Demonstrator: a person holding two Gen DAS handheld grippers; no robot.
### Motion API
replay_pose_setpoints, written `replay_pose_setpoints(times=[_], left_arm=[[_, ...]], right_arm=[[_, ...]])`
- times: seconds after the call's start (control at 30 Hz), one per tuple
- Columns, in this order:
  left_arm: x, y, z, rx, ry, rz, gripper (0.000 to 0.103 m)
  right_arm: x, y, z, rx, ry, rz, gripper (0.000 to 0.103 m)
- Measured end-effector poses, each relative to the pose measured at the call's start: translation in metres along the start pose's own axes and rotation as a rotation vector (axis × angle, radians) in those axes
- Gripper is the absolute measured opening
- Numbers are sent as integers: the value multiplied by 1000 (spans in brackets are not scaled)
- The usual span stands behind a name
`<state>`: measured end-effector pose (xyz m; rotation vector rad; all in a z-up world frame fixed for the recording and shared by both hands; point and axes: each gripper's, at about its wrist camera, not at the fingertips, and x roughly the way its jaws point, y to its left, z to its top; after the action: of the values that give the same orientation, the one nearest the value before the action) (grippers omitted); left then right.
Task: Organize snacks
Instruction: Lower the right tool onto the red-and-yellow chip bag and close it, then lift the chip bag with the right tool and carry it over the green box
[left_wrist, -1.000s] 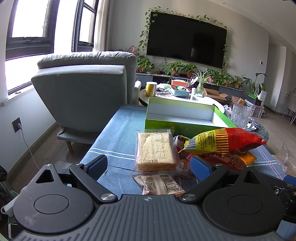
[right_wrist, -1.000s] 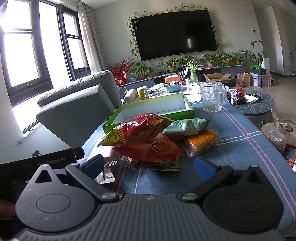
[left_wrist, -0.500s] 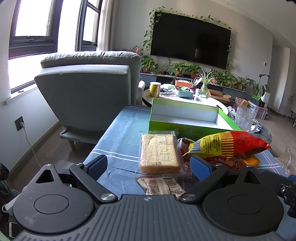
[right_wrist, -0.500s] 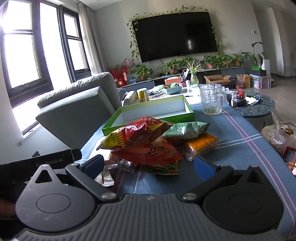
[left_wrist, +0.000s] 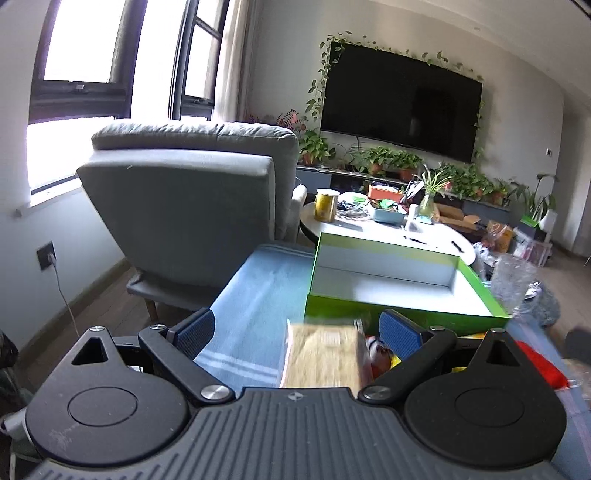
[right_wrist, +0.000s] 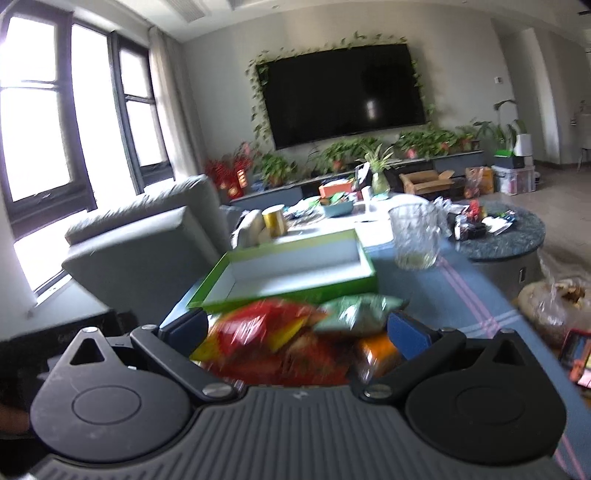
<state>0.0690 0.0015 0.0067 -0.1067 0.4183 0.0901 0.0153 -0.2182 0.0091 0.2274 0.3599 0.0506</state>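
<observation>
A shallow green box (left_wrist: 388, 280) with a white inside stands open on the blue tablecloth (left_wrist: 255, 295). Just in front of it lies a clear-wrapped bread slab (left_wrist: 321, 358), low between the fingers of my left gripper (left_wrist: 297, 332), which is open and grips nothing. In the right wrist view the green box (right_wrist: 295, 269) sits beyond a blurred snack pile: a red and yellow chip bag (right_wrist: 258, 328), a green bag (right_wrist: 354, 314) and an orange packet (right_wrist: 376, 350). My right gripper (right_wrist: 295, 330) hangs open over that pile, holding nothing.
A grey armchair (left_wrist: 192, 210) stands left of the table. A glass jug (right_wrist: 415, 236) sits right of the box. Behind are a cluttered white table (left_wrist: 369, 221) and a round stone table (right_wrist: 506, 240). A plastic bag (right_wrist: 557, 302) lies at the right edge.
Both grippers have moved forward and a little up toward the box. The snacks now sit lower in each view, between the fingers. Both stay open.
</observation>
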Motion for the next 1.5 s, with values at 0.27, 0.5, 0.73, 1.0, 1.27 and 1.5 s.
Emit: replay_pose_setpoints(times=[0.27, 0.5, 0.73, 1.0, 1.27, 1.5], left_arm=[[37, -27, -25, 127, 138, -27, 92], [14, -14, -36, 87, 177, -118, 92], [10, -9, -39, 39, 222, -221, 92], [9, 1, -39, -69, 279, -376, 92], [4, -10, -39, -58, 282, -497, 92], [-1, -18, -44, 24, 284, -519, 92]], right_arm=[[57, -12, 0, 25, 117, -129, 71], [39, -28, -26, 48, 199, -64, 71], [34, -28, -30, 46, 220, -47, 71], [34, -35, -31, 87, 241, 42, 71], [37, -39, -35, 118, 275, 72, 71], [38, -39, -41, 132, 296, 93, 71]])
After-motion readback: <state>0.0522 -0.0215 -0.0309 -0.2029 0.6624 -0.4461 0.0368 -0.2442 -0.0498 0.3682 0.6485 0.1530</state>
